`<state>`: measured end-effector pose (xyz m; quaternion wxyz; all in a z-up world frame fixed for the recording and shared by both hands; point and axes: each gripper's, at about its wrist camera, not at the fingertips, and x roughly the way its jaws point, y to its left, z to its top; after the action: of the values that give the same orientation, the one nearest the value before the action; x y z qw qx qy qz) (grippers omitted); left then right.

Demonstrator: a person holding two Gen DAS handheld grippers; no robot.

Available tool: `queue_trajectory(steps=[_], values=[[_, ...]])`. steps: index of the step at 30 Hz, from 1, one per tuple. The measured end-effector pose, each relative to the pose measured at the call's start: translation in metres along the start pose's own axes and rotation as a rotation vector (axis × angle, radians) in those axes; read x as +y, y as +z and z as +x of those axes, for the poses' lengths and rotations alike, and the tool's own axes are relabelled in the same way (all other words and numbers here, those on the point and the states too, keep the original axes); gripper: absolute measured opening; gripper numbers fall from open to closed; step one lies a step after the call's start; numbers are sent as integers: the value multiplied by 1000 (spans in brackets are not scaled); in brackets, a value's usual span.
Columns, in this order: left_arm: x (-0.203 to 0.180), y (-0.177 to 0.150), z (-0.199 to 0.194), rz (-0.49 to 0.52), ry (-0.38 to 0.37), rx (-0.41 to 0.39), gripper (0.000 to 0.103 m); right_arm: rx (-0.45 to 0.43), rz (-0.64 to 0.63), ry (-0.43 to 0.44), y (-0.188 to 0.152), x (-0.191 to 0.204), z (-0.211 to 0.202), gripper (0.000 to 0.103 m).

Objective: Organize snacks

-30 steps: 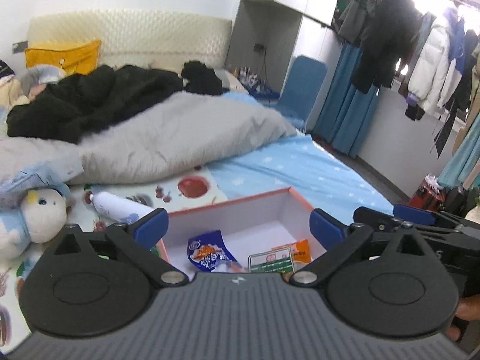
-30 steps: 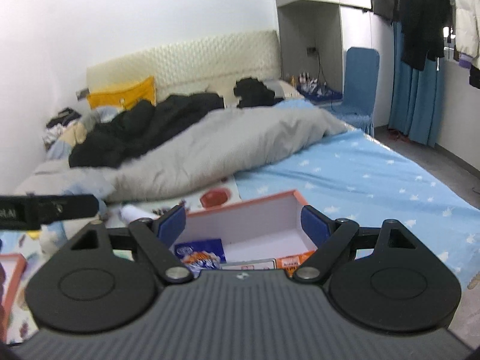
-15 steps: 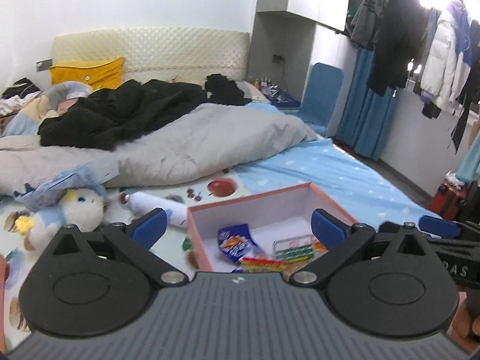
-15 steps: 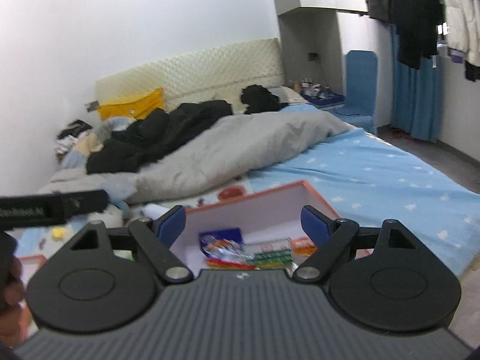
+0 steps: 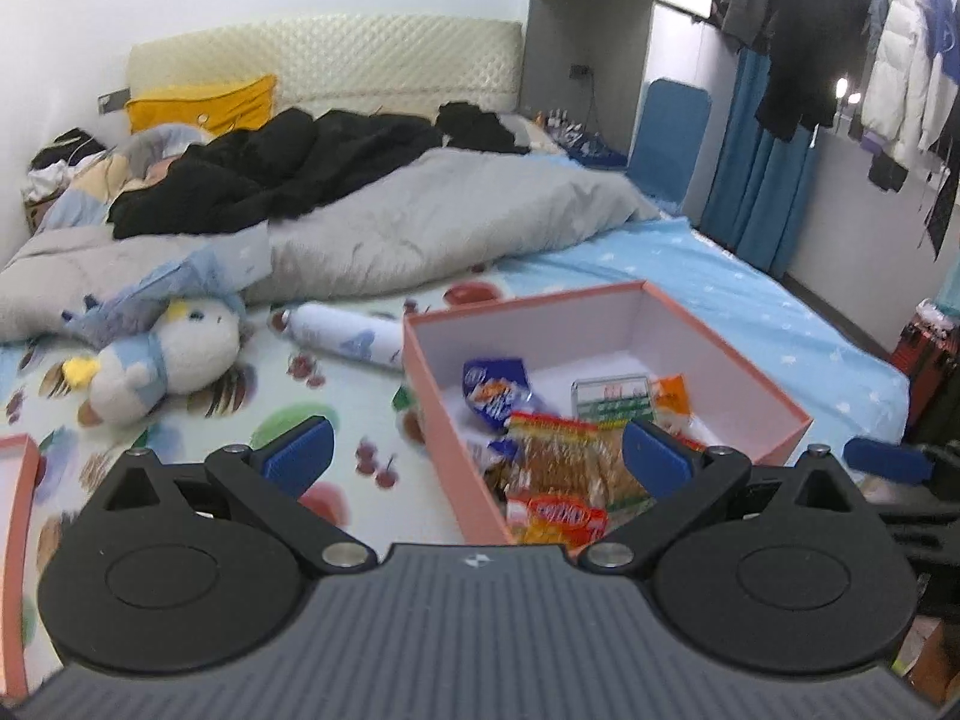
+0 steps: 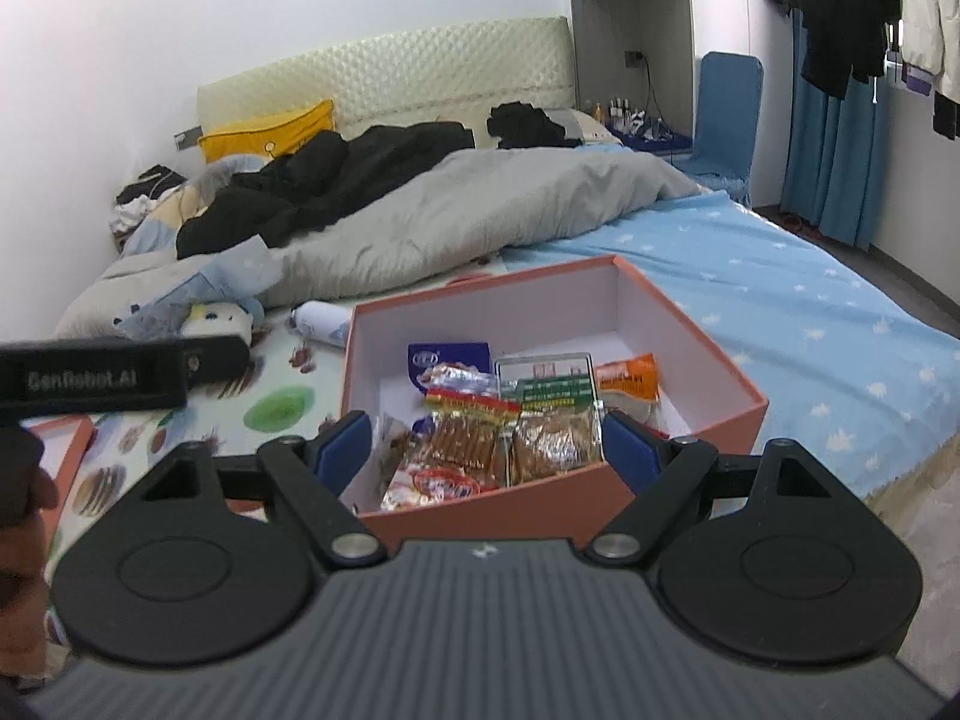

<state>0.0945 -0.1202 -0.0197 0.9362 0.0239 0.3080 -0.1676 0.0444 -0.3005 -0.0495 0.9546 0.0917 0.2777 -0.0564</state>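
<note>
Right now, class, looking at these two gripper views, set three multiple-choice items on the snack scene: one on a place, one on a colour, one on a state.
1. Where does the white bottle lie?
A. inside the box
B. on the bed, beside the box's left wall
C. on the blue chair

2. What colour is the outside of the snack box?
A. salmon pink
B. green
C. black

3. How is the right gripper?
A. shut on a packet
B. shut, empty
C. open, empty

Answers: 1 B, it rests on the printed sheet just outside the box; 2 A, its outer walls show pink; 3 C, its blue pads stand wide apart with nothing gripped.
</note>
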Motion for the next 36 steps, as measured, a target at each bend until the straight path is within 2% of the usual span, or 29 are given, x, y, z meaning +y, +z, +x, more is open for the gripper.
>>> queue_trajectory(steps=[4, 19, 36], values=[[5, -11, -2, -16, 20, 28, 103, 9, 5, 12, 0, -2, -1, 85], [15, -12, -13, -52, 43, 58, 103, 40, 5, 9, -2, 0, -2, 85], [15, -8, -29, -61, 48, 49, 103, 35, -14, 27, 1, 8, -14, 85]])
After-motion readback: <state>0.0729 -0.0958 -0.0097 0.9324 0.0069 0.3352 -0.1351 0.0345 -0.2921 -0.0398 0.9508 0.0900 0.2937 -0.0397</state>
